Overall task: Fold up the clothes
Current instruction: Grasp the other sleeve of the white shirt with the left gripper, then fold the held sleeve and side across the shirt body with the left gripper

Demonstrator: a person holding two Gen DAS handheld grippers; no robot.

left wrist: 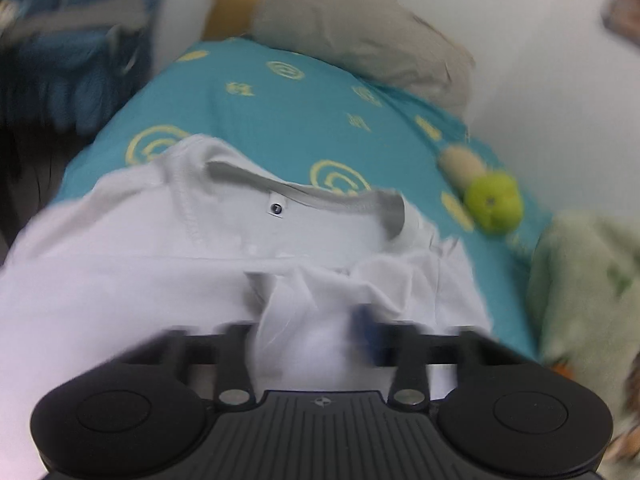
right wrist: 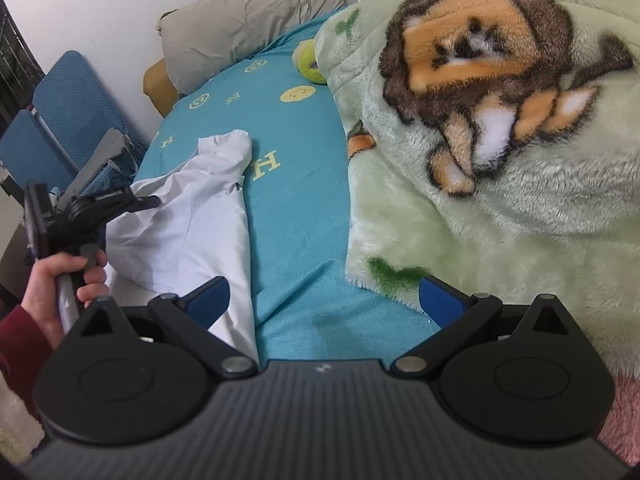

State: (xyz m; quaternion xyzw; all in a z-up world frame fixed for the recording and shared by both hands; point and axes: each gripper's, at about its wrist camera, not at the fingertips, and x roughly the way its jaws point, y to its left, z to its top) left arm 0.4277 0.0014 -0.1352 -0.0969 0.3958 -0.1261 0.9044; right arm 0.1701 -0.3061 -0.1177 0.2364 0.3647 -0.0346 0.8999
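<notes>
— Jaws, left gripper (left wrist: 320, 336)?
— Clamped on bunched white shirt (left wrist: 160, 248).
— Right gripper (right wrist: 324, 300)?
— Jaws wide apart, empty. Shirt lies on the bed (right wrist: 296, 184), beside the green blanket (right wrist: 480, 200).

A grey pillow (right wrist: 248, 20) tops the teal-sheeted bed (right wrist: 296, 184); a green plush toy (left wrist: 494, 202) lies beside a lion-print blanket (right wrist: 500, 120).

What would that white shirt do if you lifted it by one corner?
The white shirt would probably hang limp: it already bunches where the left gripper pinches it. It looks thin, so likely light. Its edge drapes loosely over the teal bedsheet, so it may well drag and unfold rather than hold shape.
</notes>
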